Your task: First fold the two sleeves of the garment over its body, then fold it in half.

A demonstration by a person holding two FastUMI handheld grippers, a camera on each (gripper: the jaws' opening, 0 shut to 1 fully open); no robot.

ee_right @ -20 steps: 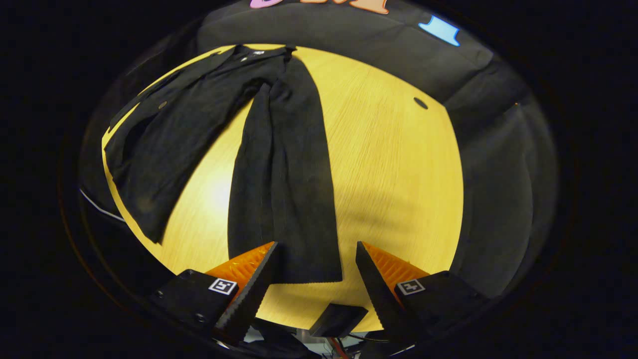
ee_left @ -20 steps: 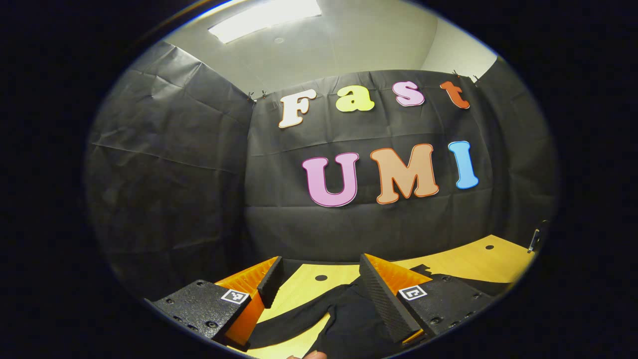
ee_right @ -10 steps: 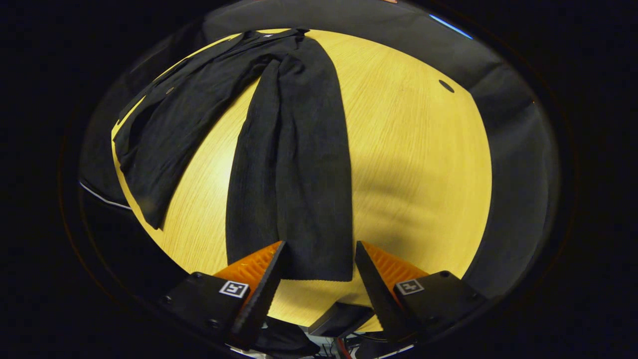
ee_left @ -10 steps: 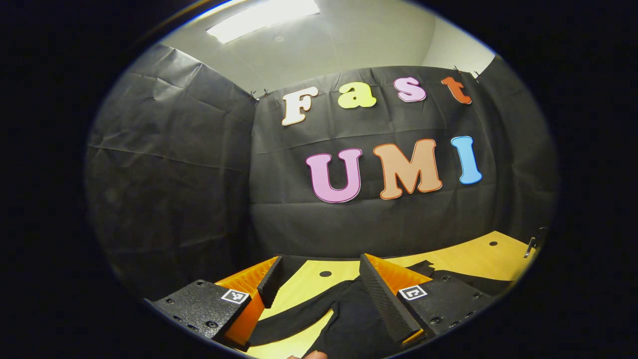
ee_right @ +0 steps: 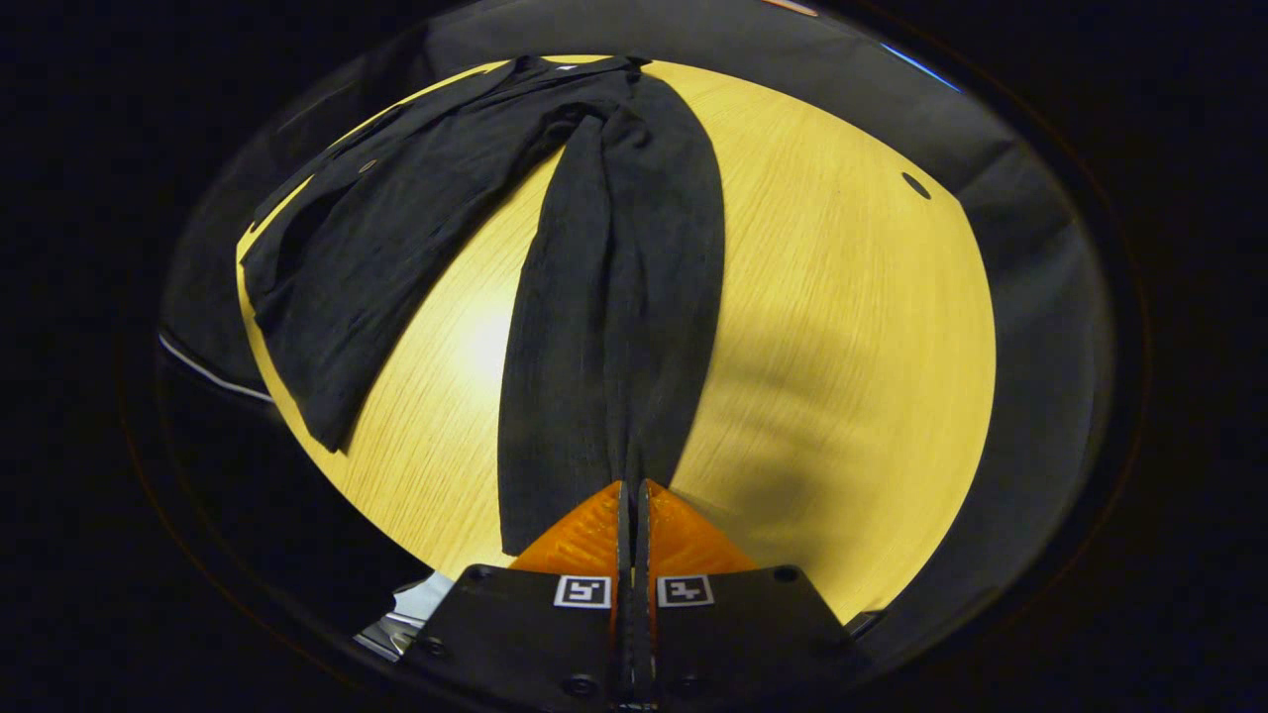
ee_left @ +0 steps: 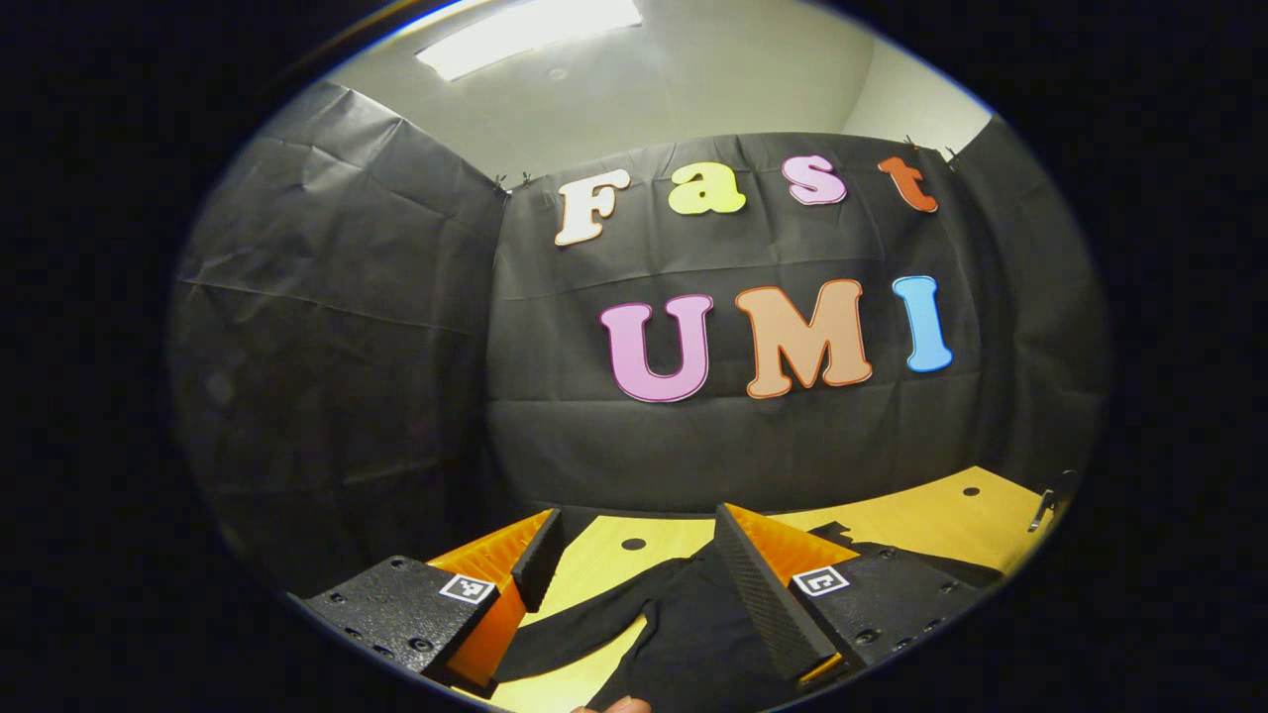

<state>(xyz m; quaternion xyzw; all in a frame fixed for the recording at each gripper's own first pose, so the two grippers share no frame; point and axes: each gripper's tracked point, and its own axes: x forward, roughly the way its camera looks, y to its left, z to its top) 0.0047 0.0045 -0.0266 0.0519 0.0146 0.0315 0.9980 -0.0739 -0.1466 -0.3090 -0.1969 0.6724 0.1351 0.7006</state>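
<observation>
**Right jaws closed on sleeve end; left jaws open**

The black garment (ee_right: 416, 228) lies spread on the yellow worktop (ee_right: 842, 327). One sleeve (ee_right: 614, 327) runs from the garment body toward the right gripper (ee_right: 630, 495), whose jaws are pressed together on the sleeve's near end. In the left gripper view, the left gripper (ee_left: 634, 555) has its jaws wide apart and grips nothing; black fabric lies on the worktop below them.

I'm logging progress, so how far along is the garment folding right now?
Nothing looks folded yet. The right tongs are shut on the cuff end of one sleeve, which stretches away from the body. The left tongs are open. Both sleeve folds and the halving remain.
</observation>
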